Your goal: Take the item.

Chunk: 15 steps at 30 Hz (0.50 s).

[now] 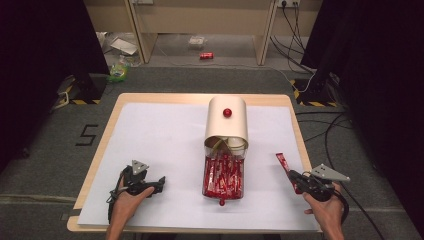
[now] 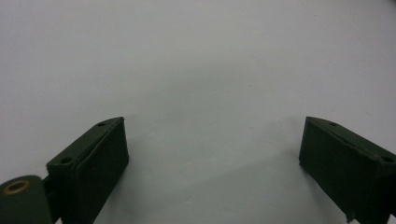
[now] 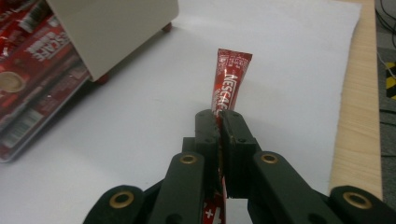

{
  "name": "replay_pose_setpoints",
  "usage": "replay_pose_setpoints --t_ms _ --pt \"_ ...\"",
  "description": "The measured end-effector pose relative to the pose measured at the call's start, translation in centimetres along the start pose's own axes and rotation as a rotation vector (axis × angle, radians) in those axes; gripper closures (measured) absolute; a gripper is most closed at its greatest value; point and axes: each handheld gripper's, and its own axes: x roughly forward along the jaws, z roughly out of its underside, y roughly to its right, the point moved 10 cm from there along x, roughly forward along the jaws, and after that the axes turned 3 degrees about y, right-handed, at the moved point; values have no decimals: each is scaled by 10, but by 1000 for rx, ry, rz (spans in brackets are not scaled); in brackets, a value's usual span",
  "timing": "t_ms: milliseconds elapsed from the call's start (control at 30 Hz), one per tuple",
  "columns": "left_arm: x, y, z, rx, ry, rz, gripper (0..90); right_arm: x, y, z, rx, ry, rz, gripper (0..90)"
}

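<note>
A cream box with a red knob [image 1: 226, 123] stands mid-table, its clear drawer [image 1: 223, 176] pulled out toward me and packed with several red coffee sachets [image 3: 32, 70]. My right gripper [image 1: 295, 179] hovers at the right of the drawer, shut on one red Nescafe sachet [image 3: 229, 80], which sticks out past the jaws over the white sheet. In the high view that sachet [image 1: 283, 163] points up and left from the gripper. My left gripper [image 1: 156, 182] rests at the front left on the sheet, jaws wide apart, with nothing between the pads [image 2: 100, 154].
A white sheet [image 1: 165, 145] covers most of the wooden table [image 1: 296, 122], whose bare edge runs close along the right of the held sachet. Beyond the table lie cables [image 1: 327, 132] and floor clutter.
</note>
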Motion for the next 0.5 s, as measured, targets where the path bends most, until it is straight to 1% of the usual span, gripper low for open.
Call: replay_pose_setpoints --t_ms 100,367,500 --pt "0 0 0 0 0 0 74 6 10 1 6 -14 18 864" --pt "0 0 0 0 0 0 74 16 19 2 18 -35 36 863" --pt "0 0 0 0 0 0 74 21 23 2 13 -45 43 863"
